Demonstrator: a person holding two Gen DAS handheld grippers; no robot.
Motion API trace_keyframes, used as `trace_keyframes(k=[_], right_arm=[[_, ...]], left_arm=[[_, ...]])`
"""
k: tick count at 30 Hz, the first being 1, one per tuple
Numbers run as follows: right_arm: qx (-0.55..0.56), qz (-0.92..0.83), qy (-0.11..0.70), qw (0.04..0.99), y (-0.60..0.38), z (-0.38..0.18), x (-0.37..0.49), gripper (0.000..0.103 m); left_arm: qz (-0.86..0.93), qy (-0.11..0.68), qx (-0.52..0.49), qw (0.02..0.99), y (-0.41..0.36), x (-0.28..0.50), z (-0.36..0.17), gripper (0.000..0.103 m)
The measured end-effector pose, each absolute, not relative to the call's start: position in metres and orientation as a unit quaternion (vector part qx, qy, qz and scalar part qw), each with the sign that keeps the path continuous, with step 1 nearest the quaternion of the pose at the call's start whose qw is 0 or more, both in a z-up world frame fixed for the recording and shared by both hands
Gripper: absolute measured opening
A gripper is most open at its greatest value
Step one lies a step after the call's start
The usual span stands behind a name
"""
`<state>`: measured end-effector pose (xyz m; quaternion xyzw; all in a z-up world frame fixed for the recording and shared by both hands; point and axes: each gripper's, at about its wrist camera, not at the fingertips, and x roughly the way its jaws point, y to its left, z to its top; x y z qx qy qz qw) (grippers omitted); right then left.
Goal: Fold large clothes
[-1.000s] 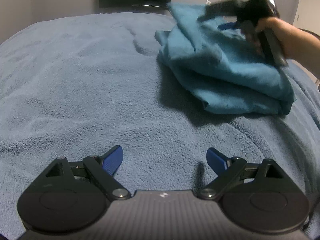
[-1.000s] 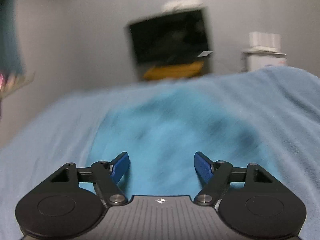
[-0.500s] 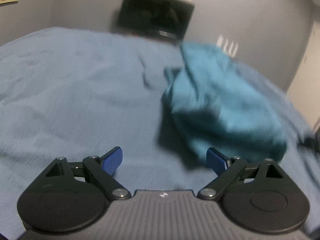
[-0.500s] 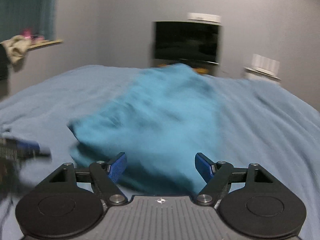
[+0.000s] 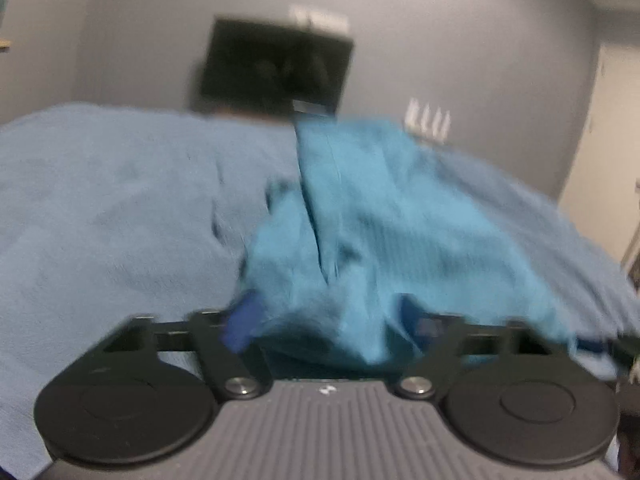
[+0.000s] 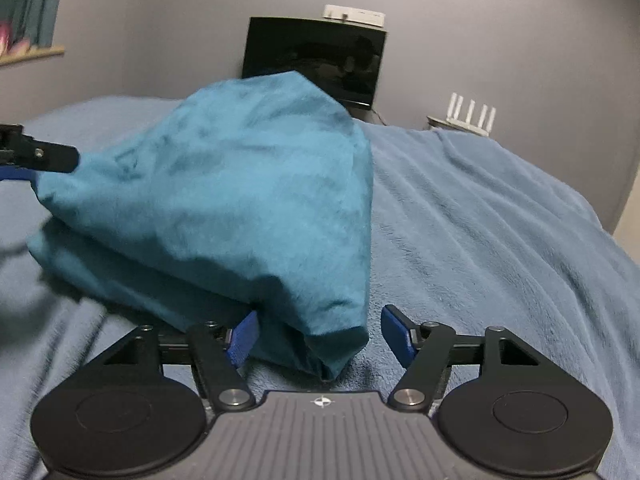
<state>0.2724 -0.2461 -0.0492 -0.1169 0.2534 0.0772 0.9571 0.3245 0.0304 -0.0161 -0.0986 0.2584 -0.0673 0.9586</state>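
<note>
The wide pale-blue fleece blanket (image 6: pixel 500 240) covers the whole bed and lies in soft ripples. This is the first risk: a fingertip that goes too low may pinch the blanket together with the garment and drag it up.

The big teal soft-cloth garment (image 6: pixel 240 200) lies in a thick, bulging heap of several layers on the middle of the blanket. It runs from the near edge toward the far wall with the black flat screen (image 6: pixel 316 56). I judge that a grip may catch only the top layer, so that the lower layers slide out and the fold opens.

The right gripper (image 6: pixel 320 332) is at the near right corner of the heap. Its jaws have just been closing and stand at middle width with the corner between them. The left pad (image 6: pixel 244 336) touches the cloth, but the right pad is apart from it, so nothing is clamped yet. A lift now would lose the corner.

The left gripper (image 5: pixel 332 320) is at the left end of the heap. Its jaws have just been closing too and cloth is bunched between them. The picture is blurred and one pad is hidden, so I cannot tell if it grips. If only one hand holds, the garment will twist.
</note>
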Motion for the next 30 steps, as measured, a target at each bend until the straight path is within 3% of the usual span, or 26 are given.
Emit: trace_keyframes(k=[2,6,11,17,22,25,30], right_arm=[[-0.121,0.079,0.247,0.958,-0.246,-0.053,0.277,0.041],[-0.04,0.054,0.243,0.968,-0.272,-0.044,0.286,0.037],[-0.009,0.06,0.286,0.956,-0.279,-0.054,0.292,0.041],[0.007,0.097,0.22,0.971,-0.279,-0.036,0.267,0.046],[0.001,0.11,0.241,0.964,-0.285,-0.039,0.264,0.048],[0.015,0.113,0.254,0.961,-0.292,-0.033,0.26,0.057],[0.013,0.138,0.152,0.979,-0.279,-0.011,0.241,0.069]], left_arm=[[-0.084,0.278,-0.102,0.952,0.03,0.327,-0.023,0.026],[-0.125,0.297,-0.13,0.938,0.03,0.327,-0.021,0.019],[-0.108,0.31,-0.106,0.939,0.02,0.334,-0.031,0.019],[-0.098,0.312,-0.115,0.938,0.025,0.333,-0.031,0.019],[-0.098,0.316,-0.111,0.937,0.026,0.328,-0.031,0.019],[-0.098,0.315,-0.108,0.938,0.027,0.329,-0.033,0.019],[-0.098,0.315,-0.107,0.938,0.026,0.334,-0.034,0.019]])
